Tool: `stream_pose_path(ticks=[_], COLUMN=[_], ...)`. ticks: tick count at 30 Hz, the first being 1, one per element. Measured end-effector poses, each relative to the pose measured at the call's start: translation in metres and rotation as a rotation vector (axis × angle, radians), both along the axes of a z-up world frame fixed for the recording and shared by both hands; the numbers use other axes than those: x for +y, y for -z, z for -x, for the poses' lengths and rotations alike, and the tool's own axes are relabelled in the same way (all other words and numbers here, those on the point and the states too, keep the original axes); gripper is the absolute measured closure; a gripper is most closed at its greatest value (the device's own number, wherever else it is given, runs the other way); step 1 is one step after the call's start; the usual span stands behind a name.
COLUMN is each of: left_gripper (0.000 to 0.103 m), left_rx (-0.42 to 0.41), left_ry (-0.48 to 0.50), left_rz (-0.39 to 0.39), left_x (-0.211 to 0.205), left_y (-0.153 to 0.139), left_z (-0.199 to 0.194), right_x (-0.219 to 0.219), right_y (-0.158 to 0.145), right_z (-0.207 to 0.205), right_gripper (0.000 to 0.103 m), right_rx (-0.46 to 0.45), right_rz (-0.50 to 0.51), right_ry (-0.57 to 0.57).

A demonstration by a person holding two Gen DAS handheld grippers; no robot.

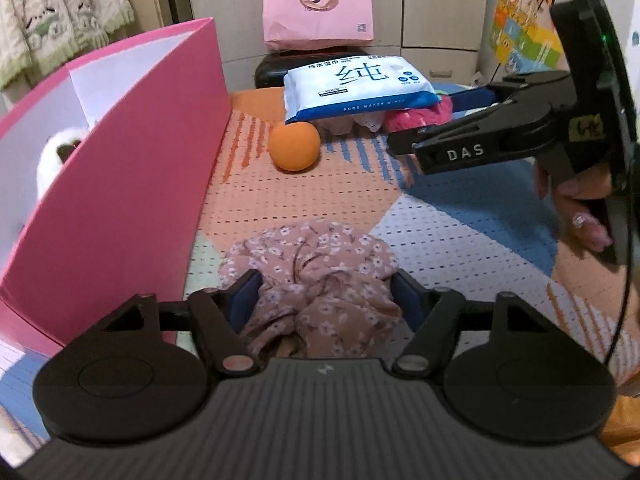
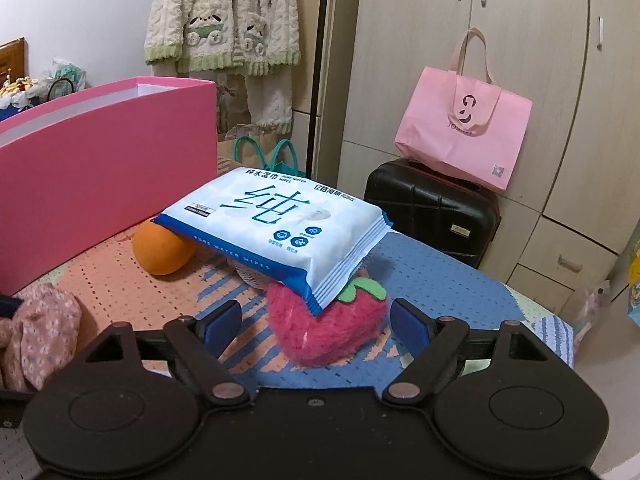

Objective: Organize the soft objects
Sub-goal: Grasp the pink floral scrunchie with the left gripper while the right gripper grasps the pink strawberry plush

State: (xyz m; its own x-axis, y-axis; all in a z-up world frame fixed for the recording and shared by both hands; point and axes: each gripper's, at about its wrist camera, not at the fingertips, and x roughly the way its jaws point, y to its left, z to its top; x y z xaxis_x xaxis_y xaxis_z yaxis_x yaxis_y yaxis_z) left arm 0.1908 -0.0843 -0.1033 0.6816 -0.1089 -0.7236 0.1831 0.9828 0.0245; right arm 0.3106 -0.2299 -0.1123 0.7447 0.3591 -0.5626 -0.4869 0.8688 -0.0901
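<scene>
Left wrist view: left gripper (image 1: pixel 320 292) jaws flank floral cloth (image 1: pixel 312 280), bunched on mat beside pink box (image 1: pixel 132 184); whether pads press it, cannot tell.

Right wrist view: right gripper (image 2: pixel 316 320) jaws apart, strawberry plush (image 2: pixel 328 328) between them untouched, wipes pack (image 2: pixel 276 228) resting on plush, right of pink box.

Mat (image 1: pixel 460 220), perforated, w/ orange, blue & pale patches, carried it all. Pink box (image 1: pixel 132 184) stood at left. Orange ball (image 1: pixel 294 146) lay far, nr box. Floral cloth (image 1: pixel 316 276) was bunched near. Strawberry plush (image 2: pixel 328 332) lay far right, wipes pack (image 2: pixel 276 224) resting on it.
</scene>
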Motion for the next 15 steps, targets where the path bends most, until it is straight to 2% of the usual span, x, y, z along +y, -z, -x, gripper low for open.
stream_pose_path(ticks=[2, 4, 5, 10, 15], left_gripper=[0.049, 0.053, 0.054, 0.064, 0.07], left_rx=[-0.013, -0.019, -0.019, -0.039, -0.07], left_ry=[-0.002, 0.003, 0.005, -0.024, -0.028], left_rz=[-0.003, 0.008, 0.025, 0.067, 0.039], left_x=[0.001, 0.002, 0.005, 0.013, 0.011], left_y=[0.0, 0.0, 0.0, 0.0, 0.001], left_z=[0.002, 0.002, 0.002, 0.004, 0.006], right_x=[0.0, 0.001, 0.002, 0.002, -0.001], right_y=[0.0, 0.0, 0.0, 0.001, 0.0], right_z=[0.0, 0.0, 0.001, 0.005, 0.016], right_gripper=[0.021, 0.037, 0.042, 0.05, 0.053], right_rx=[-0.004, -0.01, -0.018, -0.019, -0.013], right_rz=[-0.004, 0.008, 0.016, 0.013, -0.001], right_ry=[0.003, 0.024, 0.041, 0.066, 0.099])
